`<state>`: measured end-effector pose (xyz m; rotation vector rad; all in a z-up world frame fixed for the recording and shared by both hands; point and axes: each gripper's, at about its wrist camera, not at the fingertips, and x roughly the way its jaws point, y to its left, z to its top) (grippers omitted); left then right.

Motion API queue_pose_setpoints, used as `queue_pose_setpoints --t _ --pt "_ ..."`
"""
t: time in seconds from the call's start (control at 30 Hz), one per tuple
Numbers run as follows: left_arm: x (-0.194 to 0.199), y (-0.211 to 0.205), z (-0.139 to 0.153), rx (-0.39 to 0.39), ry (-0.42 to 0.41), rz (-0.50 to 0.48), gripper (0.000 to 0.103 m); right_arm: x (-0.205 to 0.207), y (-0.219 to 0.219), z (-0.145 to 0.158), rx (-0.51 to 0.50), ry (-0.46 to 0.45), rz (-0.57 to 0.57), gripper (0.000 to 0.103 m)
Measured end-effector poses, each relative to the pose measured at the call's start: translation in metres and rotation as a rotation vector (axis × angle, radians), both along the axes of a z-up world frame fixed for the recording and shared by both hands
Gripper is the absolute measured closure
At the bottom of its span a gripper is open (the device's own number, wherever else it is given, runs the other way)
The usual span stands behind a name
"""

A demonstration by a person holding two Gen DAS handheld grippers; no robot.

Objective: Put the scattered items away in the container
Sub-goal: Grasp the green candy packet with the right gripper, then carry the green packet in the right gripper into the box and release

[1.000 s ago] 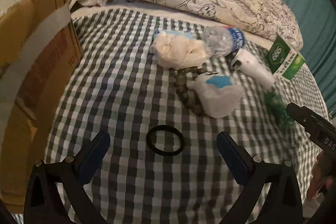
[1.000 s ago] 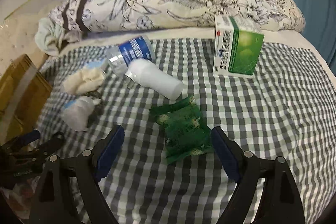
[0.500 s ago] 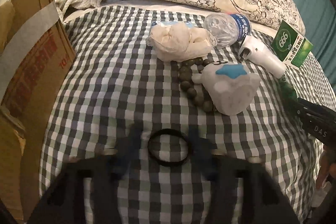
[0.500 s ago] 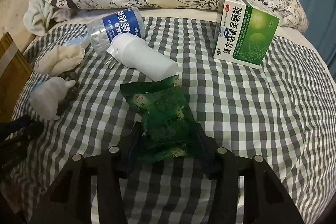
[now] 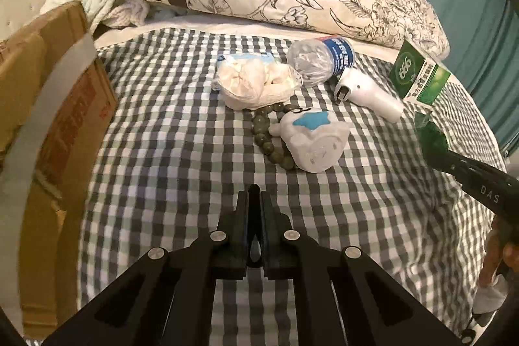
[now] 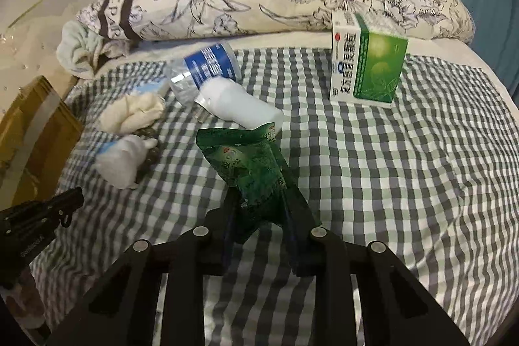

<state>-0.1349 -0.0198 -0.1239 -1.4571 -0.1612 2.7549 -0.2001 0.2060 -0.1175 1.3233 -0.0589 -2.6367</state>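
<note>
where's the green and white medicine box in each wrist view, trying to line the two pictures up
Left wrist view: the green and white medicine box sits at the far right edge, tilted, just right of the white plug adapter.
Right wrist view: the box stands upright, upper right of centre, before the pillow.
Shared landmark: the blue-labelled plastic bottle, which touches the adapter in both.

- Bare checked bedspread [image 5: 168, 158] fills the left wrist view's centre left, open up to the cardboard box [image 5: 48, 132].
- Upper centre, the cloth bundle [image 5: 256, 83], bottle [image 5: 319, 60] and plush toy [image 5: 316, 141] crowd together.
</note>
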Motion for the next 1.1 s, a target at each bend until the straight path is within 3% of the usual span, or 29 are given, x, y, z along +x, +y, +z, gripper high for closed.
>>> queue_pose_setpoints --t 0.43,0.63,0.87,1.1 --pt "0.045 -0.01 0.058 -0.008 0.089 0.026 0.097 0.039 -0.018 0.055 -0.036 0.091 0.066 0.078" --pt "0.064 -0.041 0.113 0.032 0.182 0.07 0.097 0.063 -0.045 0.091 -0.055 0.15 0.134 0.078" --pt "0.081 -0.083 0.169 0.003 0.277 0.134 0.097 0.072 -0.111 0.134 -0.072 0.212 0.254 0.078" --pt "0.088 -0.143 0.171 -0.009 0.276 0.217 0.097 0.066 -0.198 0.156 -0.113 0.235 0.399 0.078"
